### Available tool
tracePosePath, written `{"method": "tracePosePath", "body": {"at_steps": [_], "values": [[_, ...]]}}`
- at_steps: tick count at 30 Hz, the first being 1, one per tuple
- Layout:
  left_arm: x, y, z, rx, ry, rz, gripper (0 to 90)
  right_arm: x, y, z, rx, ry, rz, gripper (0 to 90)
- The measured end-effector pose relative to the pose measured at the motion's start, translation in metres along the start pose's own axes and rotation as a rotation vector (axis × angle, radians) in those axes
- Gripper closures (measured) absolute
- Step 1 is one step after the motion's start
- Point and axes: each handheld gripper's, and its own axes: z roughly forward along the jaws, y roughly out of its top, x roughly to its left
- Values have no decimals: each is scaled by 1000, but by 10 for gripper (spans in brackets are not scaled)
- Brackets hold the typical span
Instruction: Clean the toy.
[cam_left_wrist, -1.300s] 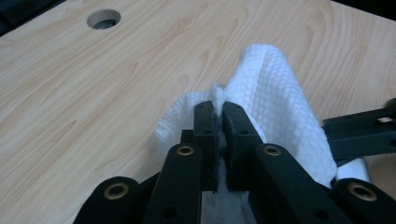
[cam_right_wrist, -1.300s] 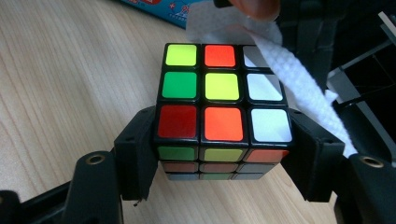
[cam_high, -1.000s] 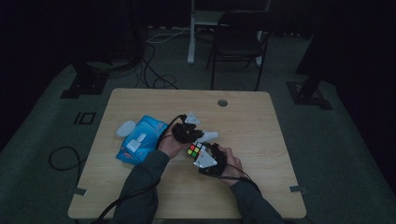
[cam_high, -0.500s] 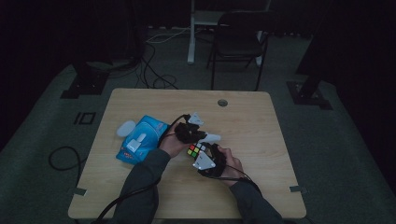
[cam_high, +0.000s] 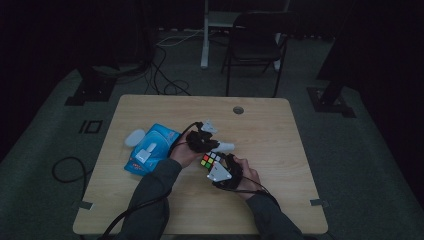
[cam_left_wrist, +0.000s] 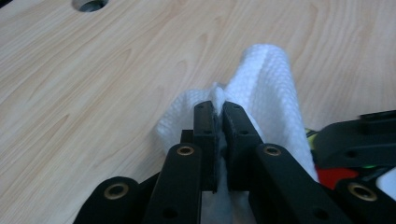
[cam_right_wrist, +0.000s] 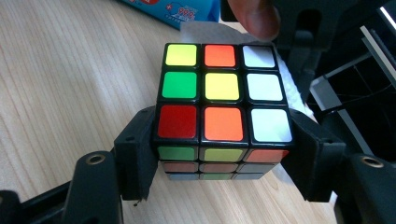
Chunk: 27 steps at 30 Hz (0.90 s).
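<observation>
Two grips set: right gripper clamping cube, left gripper pinching wipe. Rub wipe gently across cube face, keeping cube steady.

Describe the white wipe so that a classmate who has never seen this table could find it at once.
Start at the wooden table and find the blue wipes packet on its left half. Just right of it, the left gripper pinches the white wipe beside the puzzle cube. It is the only soft, textured white sheet there.

Dim room; wooden table; dark chair; grey floor.
</observation>
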Motion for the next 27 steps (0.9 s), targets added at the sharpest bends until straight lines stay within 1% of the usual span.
{"method": "tracePosePath", "body": {"at_steps": [3,5,9,12,15,18,20,27], "values": [[-3,3,1,6,-25,16,860,-1,0,0,-4,7,6,345],[-4,5,0,9,-32,25,860,-2,0,-1,-9,12,20,345],[-5,6,0,4,-44,29,860,-2,0,-1,-12,7,14,345],[-5,5,0,7,-38,32,860,-2,0,-2,-13,6,13,345],[-3,3,1,15,-32,30,860,-2,1,-2,-21,21,25,345],[-1,2,1,19,-26,28,860,-2,1,-3,-23,20,18,345],[1,2,1,30,-16,30,860,-1,1,-3,-26,20,16,345],[8,-3,-1,23,-4,1,860,-2,0,-3,-27,23,18,344]]}}
